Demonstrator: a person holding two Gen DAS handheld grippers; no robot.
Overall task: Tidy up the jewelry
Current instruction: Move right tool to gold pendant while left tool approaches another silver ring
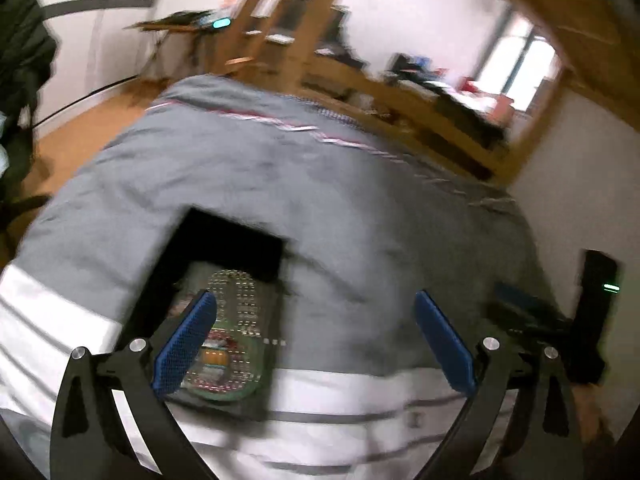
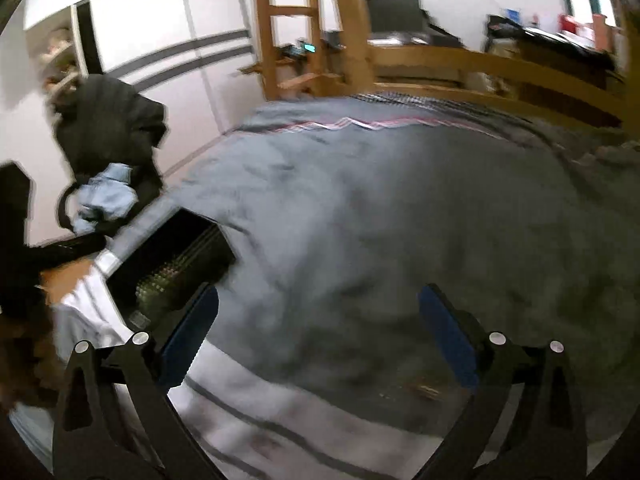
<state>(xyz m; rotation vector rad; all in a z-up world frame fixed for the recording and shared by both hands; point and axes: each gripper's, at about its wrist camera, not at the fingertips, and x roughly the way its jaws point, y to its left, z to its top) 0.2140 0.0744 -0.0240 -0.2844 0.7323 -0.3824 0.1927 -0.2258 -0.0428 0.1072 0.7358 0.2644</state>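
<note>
Both frames motion-blurred, so detail is limited. My left gripper [image 1: 316,340] hangs over the grey quilted bedspread with white stripes [image 1: 320,200], blue pads wide apart, nothing between them. My right gripper [image 2: 320,340] is the same: fingers spread, empty, over bare bedspread near its striped front edge.

The task item is the black rectangular open-top box [image 1: 224,240], sitting on the bedspread toward its front-left corner. Inside lies a green oval beaded jewelry piece with red and orange accents [image 1: 228,344], partly hidden behind my left finger pad [image 1: 184,348]. In the right view the box [image 2: 172,260] is at far left, contents only a blurred glint.

My read: the soft bed keeps small pieces from rolling, and the box corrals them. Jaws are pre-opened for an approach; left is nearer, so it likely grabs first. I can't resolve any other pieces.
</note>
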